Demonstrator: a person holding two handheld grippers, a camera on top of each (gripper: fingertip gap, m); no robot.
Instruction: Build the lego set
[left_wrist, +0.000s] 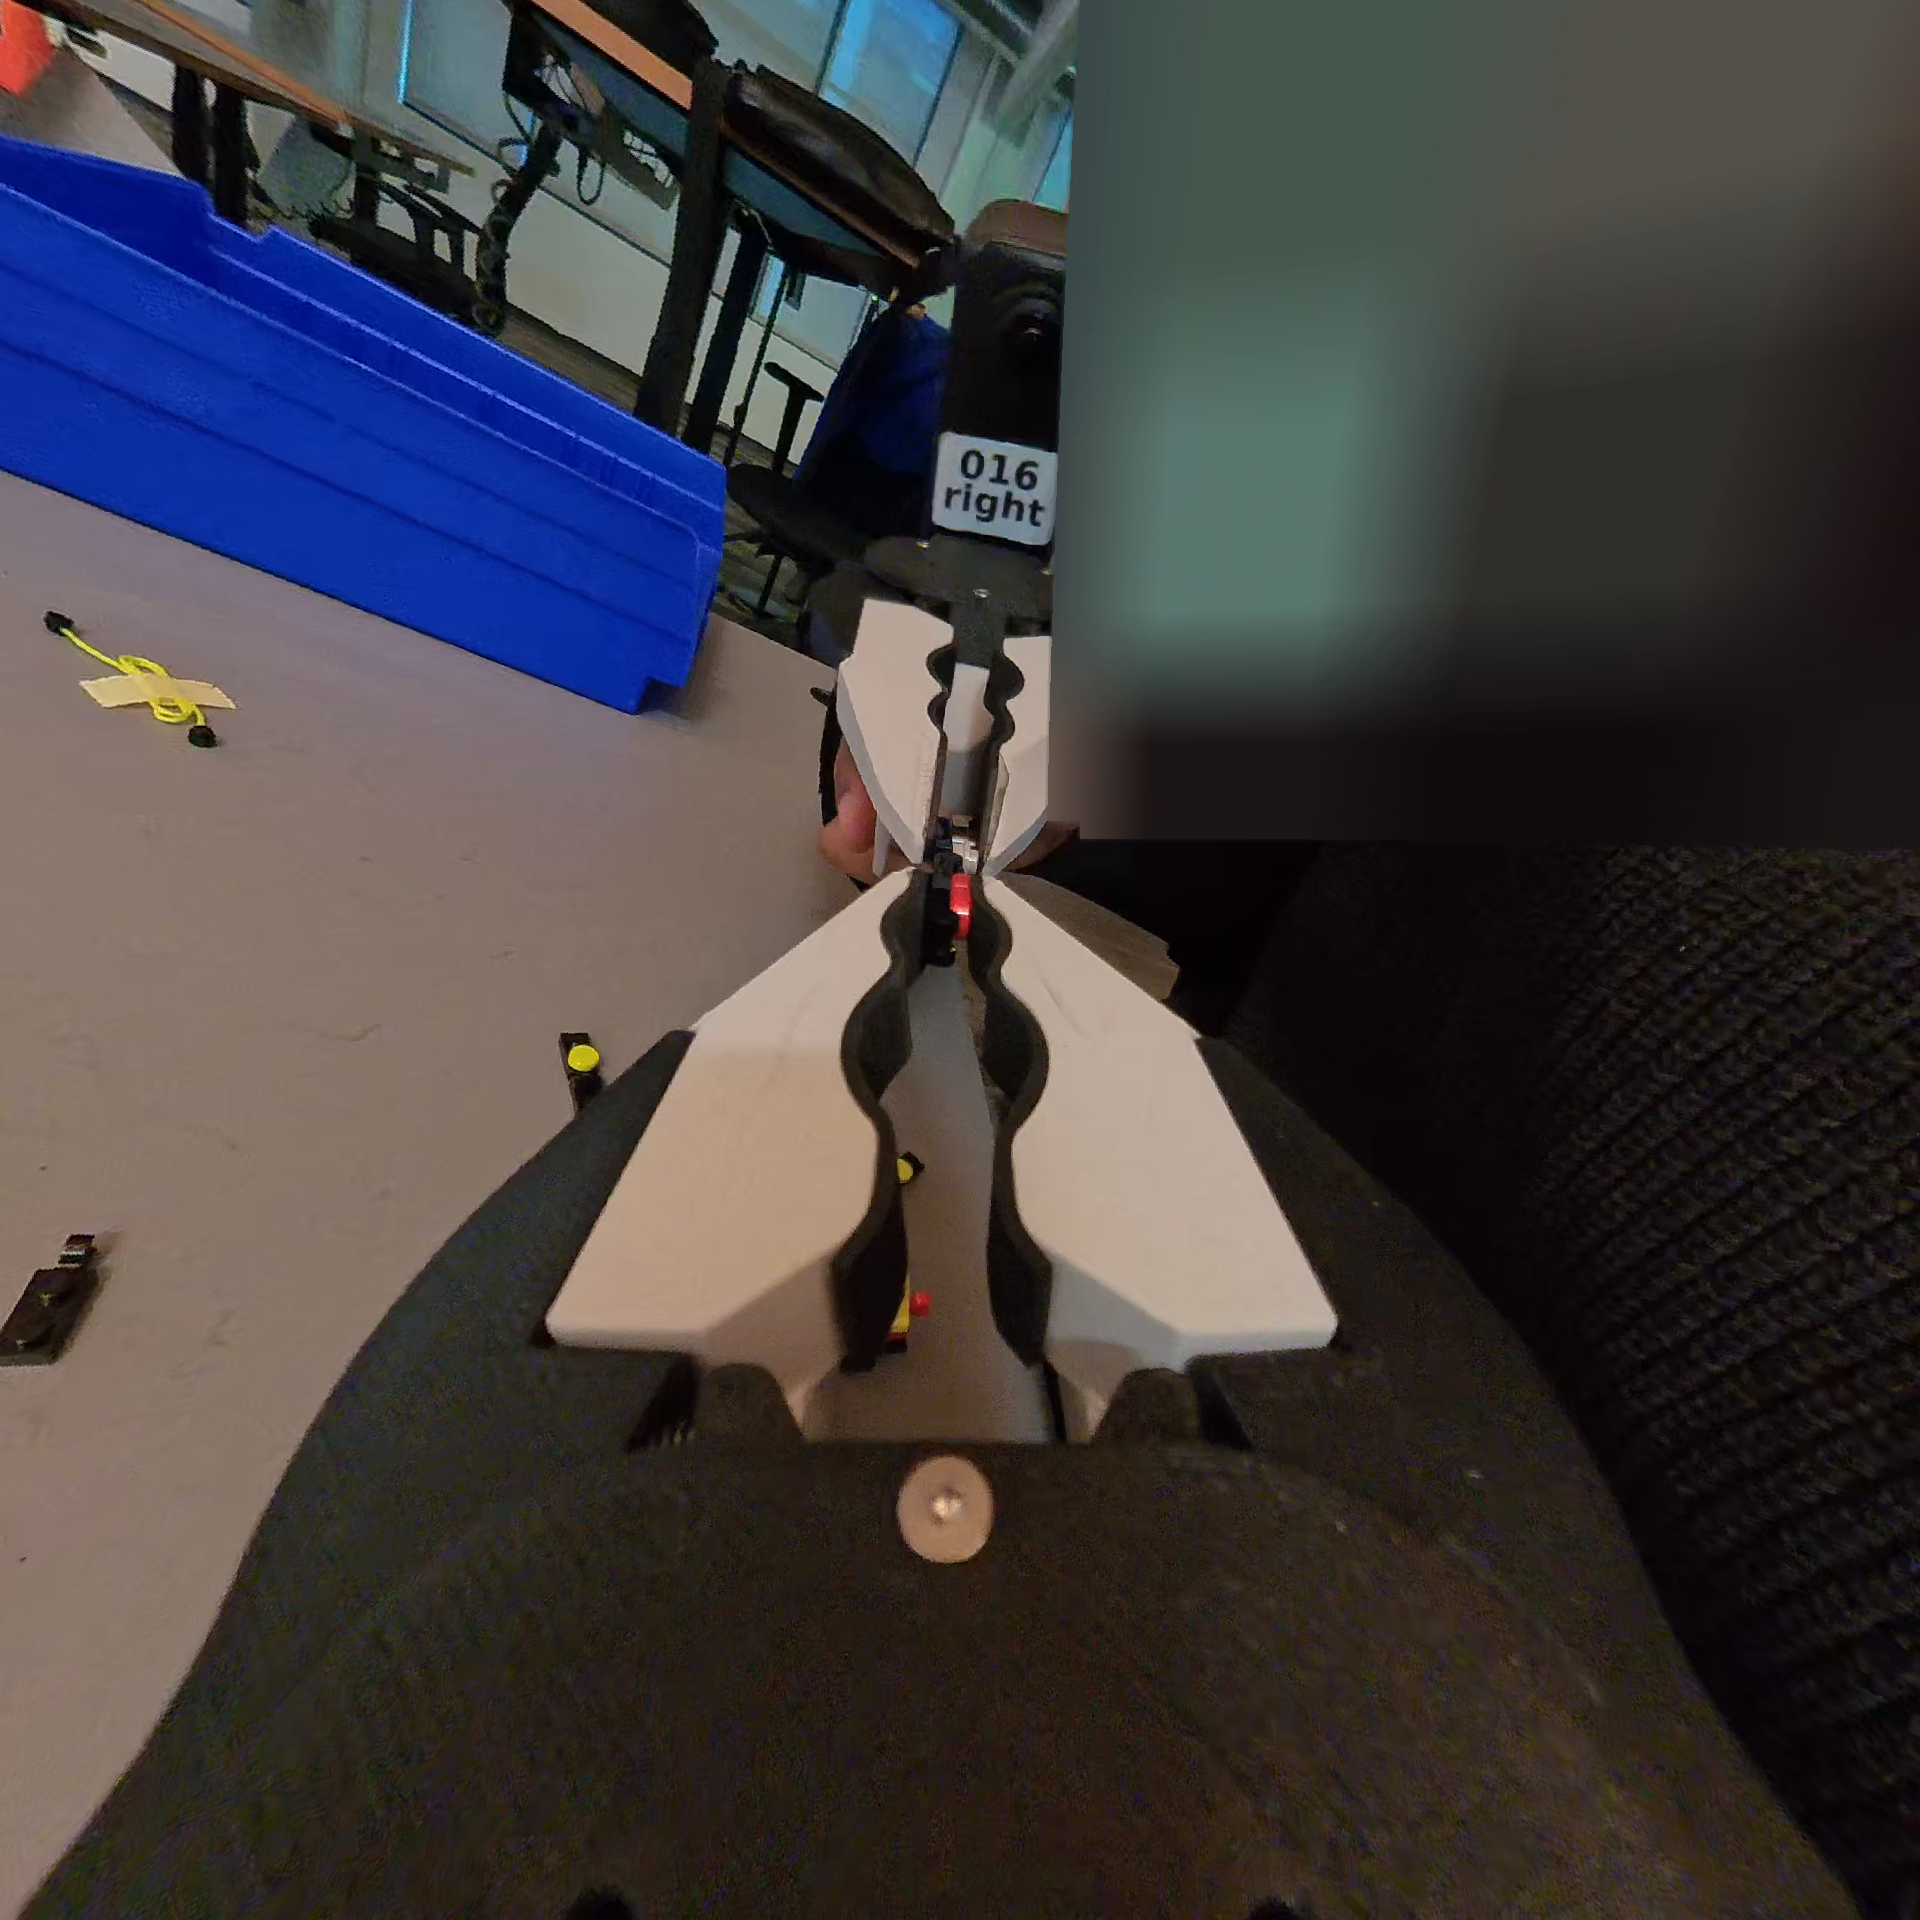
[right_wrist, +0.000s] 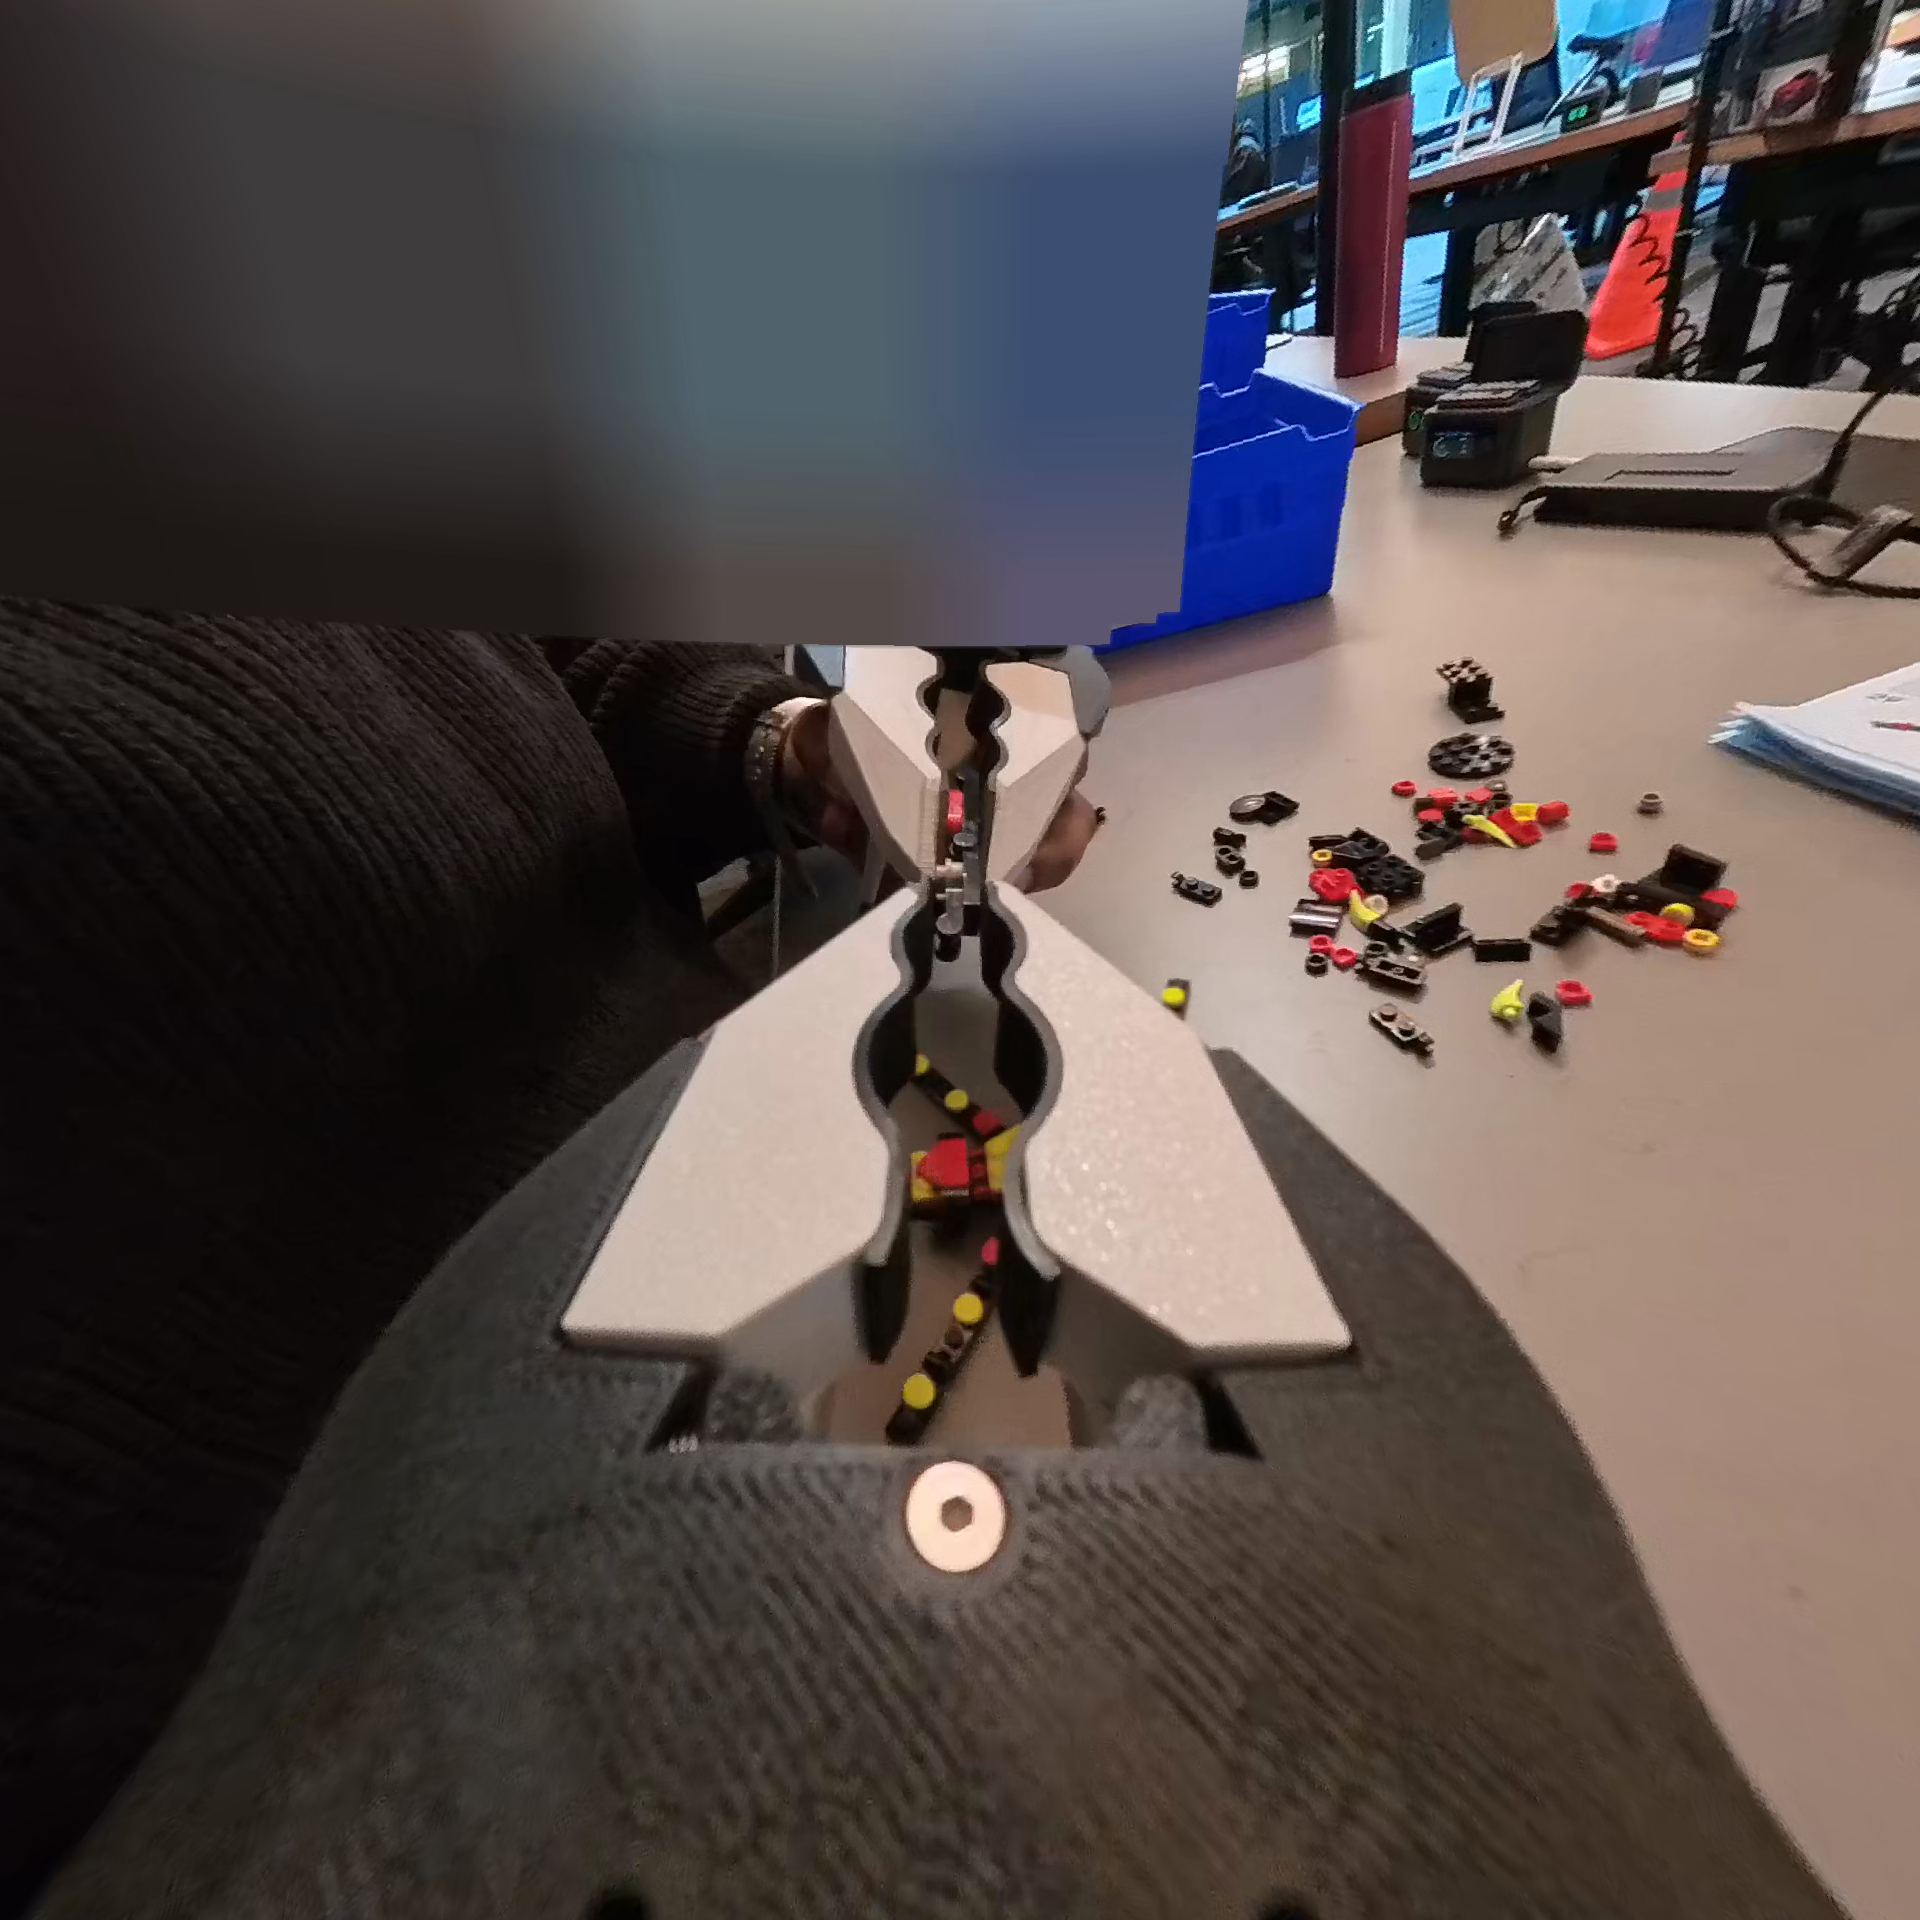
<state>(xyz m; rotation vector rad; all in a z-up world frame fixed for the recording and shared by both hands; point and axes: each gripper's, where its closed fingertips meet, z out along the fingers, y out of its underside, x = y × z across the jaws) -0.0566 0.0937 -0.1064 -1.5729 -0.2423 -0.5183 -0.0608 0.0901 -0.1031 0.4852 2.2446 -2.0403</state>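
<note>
Left gripper (left_wrist: 940, 914) jaws clamped on black-and-red lego piece (left_wrist: 948, 904), meeting right gripper (right_wrist: 951, 914) jaws clamped on grey-black lego piece (right_wrist: 956, 883) above surface (left_wrist: 364, 883).

The left gripper (left_wrist: 940, 914) has white fingers with black wavy insides, and it pinches a black and red lego piece (left_wrist: 951, 902). Left of it sits a bright blue bin (left_wrist: 364, 436). Right of the right gripper (right_wrist: 951, 914), red, black and yellow lego bricks (right_wrist: 1475, 883) dot the grey table (right_wrist: 1455, 1247).
</note>
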